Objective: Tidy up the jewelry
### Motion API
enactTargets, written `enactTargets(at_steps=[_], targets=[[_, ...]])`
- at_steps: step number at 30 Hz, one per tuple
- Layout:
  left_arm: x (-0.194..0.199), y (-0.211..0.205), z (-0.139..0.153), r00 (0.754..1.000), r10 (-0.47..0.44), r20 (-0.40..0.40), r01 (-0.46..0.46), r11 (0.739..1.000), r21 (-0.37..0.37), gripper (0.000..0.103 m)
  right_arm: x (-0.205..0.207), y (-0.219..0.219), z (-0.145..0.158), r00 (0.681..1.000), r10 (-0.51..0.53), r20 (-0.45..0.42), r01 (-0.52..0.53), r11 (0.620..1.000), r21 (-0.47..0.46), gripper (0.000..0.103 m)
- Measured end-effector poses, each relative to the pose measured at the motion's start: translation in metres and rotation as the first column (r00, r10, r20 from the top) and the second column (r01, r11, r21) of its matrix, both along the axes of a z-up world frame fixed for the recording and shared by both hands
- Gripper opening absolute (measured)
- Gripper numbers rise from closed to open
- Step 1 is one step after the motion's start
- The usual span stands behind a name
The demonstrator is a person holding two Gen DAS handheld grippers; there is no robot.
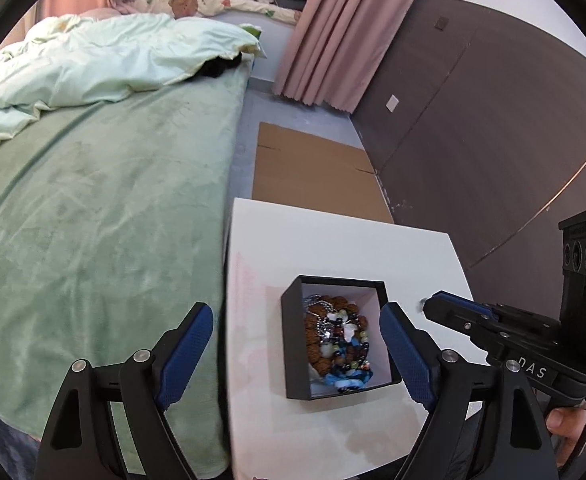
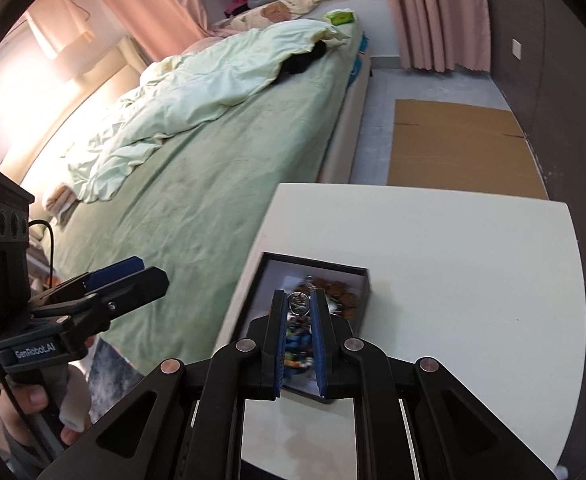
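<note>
On the white desk (image 1: 333, 240), beside the green bed (image 1: 113, 200), a black box (image 1: 293, 344) with a pale lining is seen standing open, and a heap of jewelry (image 1: 337, 340) is piled inside it: brown beads, blue and green beads, and a silver chain. The left gripper (image 1: 297, 356) is held over the near side of the box with its jaws spread wide, one blue pad out over the bed edge and the other just at the box's right wall; nothing is held between them. The right gripper (image 2: 299, 306) is held above the box, and its jaws are drawn close together on a small round silver piece (image 2: 299, 303), which is pinched at the tips. The box contents are blurred in the right wrist view. A flattened cardboard sheet (image 1: 313, 168) is seen on the floor beyond the desk.
</note>
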State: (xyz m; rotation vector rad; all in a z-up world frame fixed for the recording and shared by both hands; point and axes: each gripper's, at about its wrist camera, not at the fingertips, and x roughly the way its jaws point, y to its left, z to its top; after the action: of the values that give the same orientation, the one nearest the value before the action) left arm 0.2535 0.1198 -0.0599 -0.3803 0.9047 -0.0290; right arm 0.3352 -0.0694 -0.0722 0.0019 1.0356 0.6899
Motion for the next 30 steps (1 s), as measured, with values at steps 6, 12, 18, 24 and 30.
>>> enactTargets(at_steps=[6,12,18,24,30], targets=[[-0.013,0.005,0.006,0.999,0.001,0.036,-0.001,1.000,0.012,0.086,-0.006,-0.006,0.005,0.998,-0.056,0.009,0.056,0.998,0.002,0.069],[-0.026,0.001,0.015,0.997,-0.017,0.071,0.016,1.000,0.018,0.100,-0.021,-0.022,0.014,0.996,-0.087,0.020,0.087,0.996,-0.007,0.069],[-0.044,-0.005,0.033,0.993,-0.027,0.114,0.024,0.999,0.032,0.103,-0.044,-0.038,0.037,0.988,-0.128,0.085,0.129,0.992,-0.008,0.096],[-0.070,-0.014,0.055,0.986,-0.040,0.164,0.035,0.999,0.033,0.103,-0.076,-0.054,0.059,0.978,-0.153,0.140,0.157,0.987,-0.020,0.103],[-0.104,-0.029,0.077,0.973,-0.060,0.225,0.052,0.998,0.044,0.103,-0.109,-0.078,0.075,0.966,-0.190,0.178,0.192,0.981,0.002,0.103]])
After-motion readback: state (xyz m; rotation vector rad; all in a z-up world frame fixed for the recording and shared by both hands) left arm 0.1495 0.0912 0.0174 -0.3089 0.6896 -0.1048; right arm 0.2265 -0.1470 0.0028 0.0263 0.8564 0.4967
